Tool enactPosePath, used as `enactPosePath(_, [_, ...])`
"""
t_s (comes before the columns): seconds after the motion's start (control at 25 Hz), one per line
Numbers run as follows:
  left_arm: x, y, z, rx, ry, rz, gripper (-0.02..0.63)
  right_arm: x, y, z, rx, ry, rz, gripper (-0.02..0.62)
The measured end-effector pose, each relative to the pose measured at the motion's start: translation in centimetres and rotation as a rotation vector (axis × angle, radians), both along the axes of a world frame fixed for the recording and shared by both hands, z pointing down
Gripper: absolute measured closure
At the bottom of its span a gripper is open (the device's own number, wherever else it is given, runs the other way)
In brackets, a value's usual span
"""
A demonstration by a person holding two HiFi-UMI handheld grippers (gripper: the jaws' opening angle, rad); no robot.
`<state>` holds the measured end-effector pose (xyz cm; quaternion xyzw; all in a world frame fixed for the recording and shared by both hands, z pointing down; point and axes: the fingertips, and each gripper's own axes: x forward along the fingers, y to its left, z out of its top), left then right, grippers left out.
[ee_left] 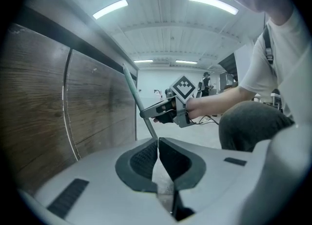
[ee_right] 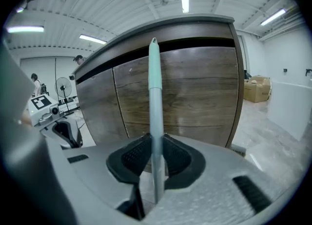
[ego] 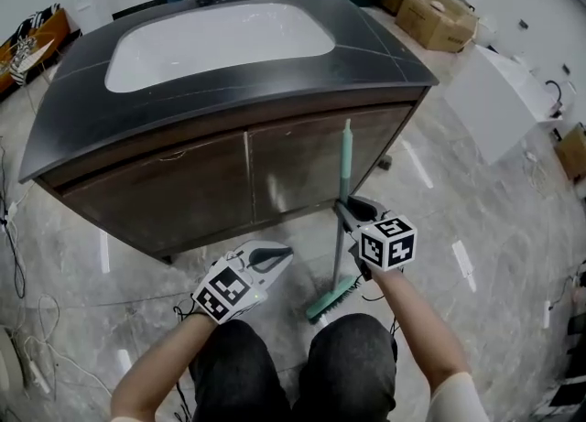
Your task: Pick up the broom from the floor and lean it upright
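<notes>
The broom has a pale teal handle [ego: 346, 162] and a teal brush head [ego: 328, 300] that rests on the floor. It stands nearly upright in front of the wooden cabinet [ego: 211, 187]. My right gripper [ego: 347, 213] is shut on the handle at about mid-height; in the right gripper view the handle [ee_right: 155, 87] runs up between the pads of that gripper [ee_right: 156, 147]. My left gripper [ego: 285, 253] hovers to the left of the broom, shut and holding nothing. In the left gripper view its jaws [ee_left: 158, 146] meet, with the handle [ee_left: 135, 91] and the right gripper [ee_left: 152, 113] ahead.
The cabinet carries a black countertop [ego: 385, 45] with a white basin [ego: 220, 40]. Cardboard boxes [ego: 438, 17] and a white unit [ego: 494, 100] stand at the right. Cables [ego: 14, 246] trail on the marble floor at the left. The person's knees [ego: 293, 365] are just below the grippers.
</notes>
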<state>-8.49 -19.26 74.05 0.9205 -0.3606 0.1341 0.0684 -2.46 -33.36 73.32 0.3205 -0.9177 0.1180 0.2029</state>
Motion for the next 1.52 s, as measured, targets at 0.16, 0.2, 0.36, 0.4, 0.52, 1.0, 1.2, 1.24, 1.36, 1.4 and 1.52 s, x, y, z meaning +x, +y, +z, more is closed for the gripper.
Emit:
enactPosePath(0.16, [0.1,0.4,0.0,0.001,-0.008,0.005,0.595,-0.5,-1.1,0.0,0.012,0.003,0.070,0.522])
enactPosePath(0.2, [0.1,0.5,0.1,0.000,-0.009,0.007,0.595,-0.6,-1.4,0.1,0.018,0.005,0.082,0.520])
enactPosePath(0.36, [0.2,0.4,0.7,-0.010,-0.008,0.008,0.595,-0.9,-2.5,0.9,0.046,0.020,0.102,0.517])
enactPosePath(0.4, [0.3,0.3,0.9,-0.013,-0.008,0.008,0.595,-0.9,-2.7,1.1,0.053,0.028,0.102,0.515])
enactPosePath(0.52, [0.4,0.1,1.1,-0.021,-0.010,0.005,0.595,-0.9,-3.2,1.2,0.073,0.049,0.093,0.512])
enactPosePath(1.0, [0.4,0.0,1.6,-0.021,0.006,0.005,0.595,-1.1,-2.7,1.4,0.145,0.106,0.029,0.439])
enactPosePath(1.2, [0.7,-0.4,2.1,-0.029,0.032,0.008,0.595,-1.0,-2.4,0.9,0.170,0.087,0.008,0.434])
enactPosePath(1.24, [0.9,-0.4,2.2,-0.030,0.032,0.012,0.595,-0.8,-2.3,0.7,0.174,0.084,0.007,0.434])
enactPosePath(1.36, [1.2,-0.3,2.2,-0.034,0.035,0.024,0.595,-0.2,-2.1,0.1,0.188,0.075,0.008,0.434])
enactPosePath(1.4, [1.1,-0.4,2.2,-0.034,0.040,0.026,0.595,0.0,-1.9,-0.1,0.191,0.066,0.007,0.434])
enactPosePath(1.52, [0.8,-1.1,2.5,-0.031,0.065,0.030,0.595,0.7,-1.4,-0.4,0.193,0.029,-0.006,0.440])
